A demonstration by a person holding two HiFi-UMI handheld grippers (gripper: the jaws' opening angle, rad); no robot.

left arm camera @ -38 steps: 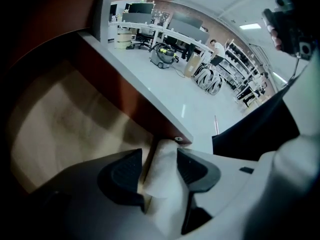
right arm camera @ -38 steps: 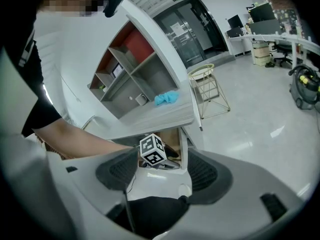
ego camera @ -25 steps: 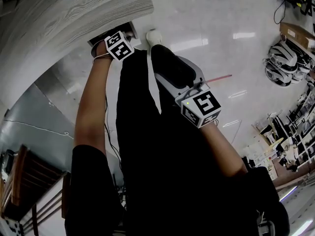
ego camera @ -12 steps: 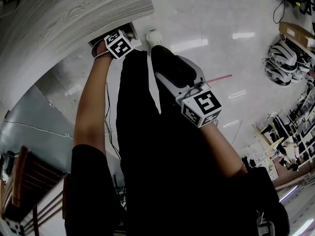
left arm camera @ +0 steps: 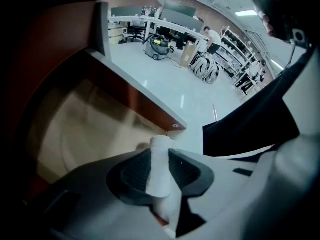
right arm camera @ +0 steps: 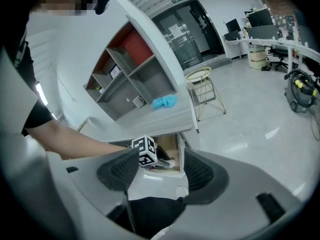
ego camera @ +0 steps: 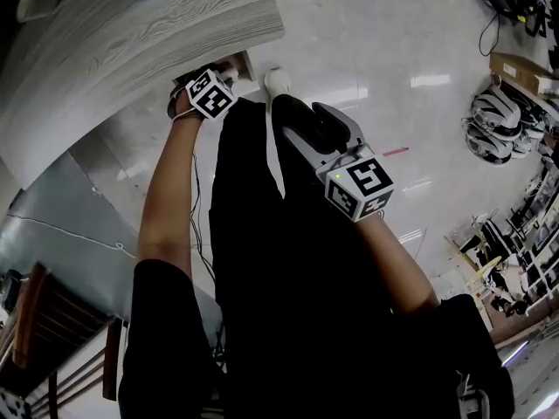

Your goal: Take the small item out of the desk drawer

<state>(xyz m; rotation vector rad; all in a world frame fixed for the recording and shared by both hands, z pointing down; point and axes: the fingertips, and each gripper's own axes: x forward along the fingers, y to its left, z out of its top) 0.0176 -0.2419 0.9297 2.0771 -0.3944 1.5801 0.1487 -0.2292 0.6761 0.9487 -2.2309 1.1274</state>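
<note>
The desk drawer [left arm camera: 85, 129] stands open, with a pale wood floor and red-brown walls. My left gripper [left arm camera: 160, 156] is just over its front edge, shut on a small white cylindrical item [left arm camera: 159, 170] that stands up between the pads. In the head view the left gripper [ego camera: 212, 85] is at the drawer mouth [ego camera: 234, 63] under the desk top [ego camera: 131, 42]. My right gripper [ego camera: 310, 116] hangs in front of the person's dark clothing; its jaws are closing with nothing between them. Past the right gripper [right arm camera: 157, 171] I see the left one's marker cube [right arm camera: 145, 151] and the drawer [right arm camera: 169, 149].
A blue cloth [right arm camera: 165, 102] lies on the desk top below open shelves [right arm camera: 125, 69]. A white shoe [ego camera: 277, 81] stands on the glossy floor by the drawer. A wire stool [right arm camera: 205, 91] is beside the desk. Helmets [ego camera: 498, 120] and boxes lie far right.
The head view has shifted a little, so the desk and drawer sit lower right in frame. Both grippers keep about the same places; the left stays at the drawer mouth.
</note>
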